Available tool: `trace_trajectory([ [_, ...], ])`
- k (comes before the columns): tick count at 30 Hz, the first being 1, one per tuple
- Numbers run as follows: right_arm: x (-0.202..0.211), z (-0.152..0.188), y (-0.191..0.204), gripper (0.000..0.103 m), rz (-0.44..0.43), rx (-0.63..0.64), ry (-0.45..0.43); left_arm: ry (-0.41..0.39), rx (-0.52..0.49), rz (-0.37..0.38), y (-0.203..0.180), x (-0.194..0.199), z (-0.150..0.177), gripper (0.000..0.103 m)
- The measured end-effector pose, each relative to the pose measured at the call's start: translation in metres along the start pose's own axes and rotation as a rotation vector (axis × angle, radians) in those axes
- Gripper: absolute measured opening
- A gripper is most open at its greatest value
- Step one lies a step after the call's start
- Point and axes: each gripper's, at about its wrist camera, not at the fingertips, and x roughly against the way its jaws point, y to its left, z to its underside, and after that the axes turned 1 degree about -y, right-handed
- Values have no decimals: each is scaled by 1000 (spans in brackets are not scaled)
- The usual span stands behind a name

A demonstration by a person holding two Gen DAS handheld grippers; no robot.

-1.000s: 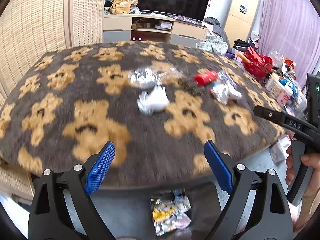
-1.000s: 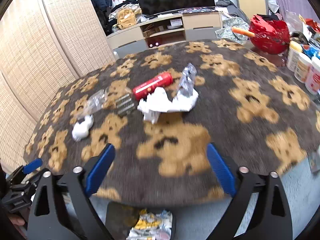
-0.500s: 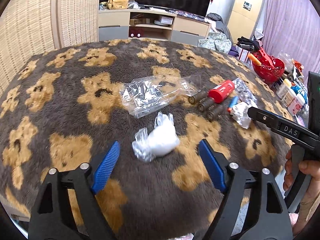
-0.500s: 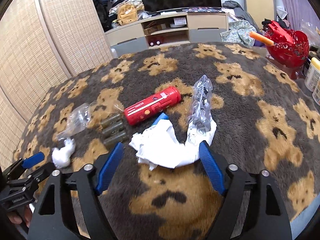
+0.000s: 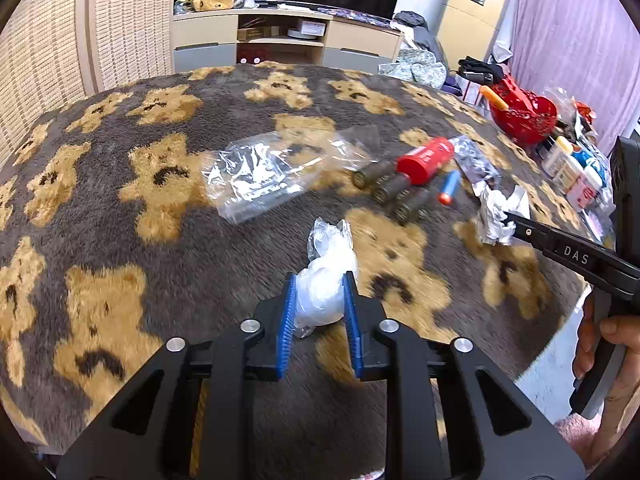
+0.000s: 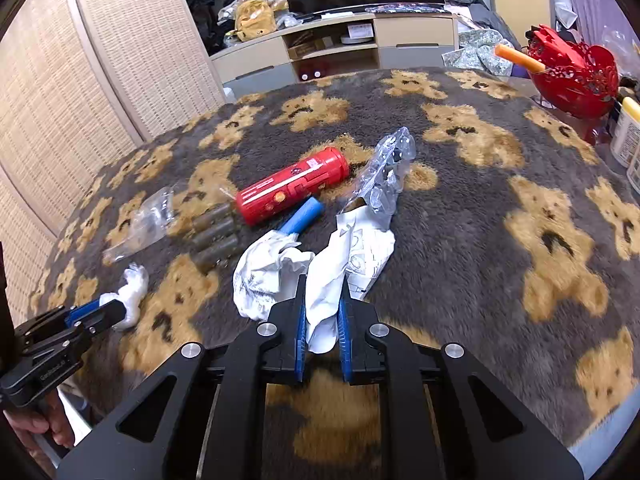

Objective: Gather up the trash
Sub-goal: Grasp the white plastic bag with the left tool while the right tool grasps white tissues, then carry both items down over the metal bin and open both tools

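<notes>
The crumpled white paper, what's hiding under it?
A blue tube pokes out from under the crumpled white paper; its covered end is hidden. The right gripper pinches the paper's near edge. Otherwise only the teddy-bear blanket shows around it.

White capitals "DAS" stand on the black arm of the right gripper [image 5: 505,219], seen in the left wrist view. The black left gripper [image 6: 120,312] carries a small pale word on its side, perhaps beginning "Gen", too blurred to read. The red cylindrical container [image 6: 291,191] bears print that cannot be made out.
</notes>
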Motion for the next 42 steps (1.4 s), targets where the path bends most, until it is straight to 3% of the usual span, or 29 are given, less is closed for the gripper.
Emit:
trace_trajectory([
  [14, 51, 36, 8, 14, -15, 2, 2, -4, -11, 29, -24, 55, 42, 17],
  [31, 140, 81, 27, 13, -69, 37, -70, -88, -32, 52, -57, 144, 86, 17],
  [42, 155, 131, 46, 13, -100, 77, -4, -39, 5, 75, -58, 157, 138, 17],
])
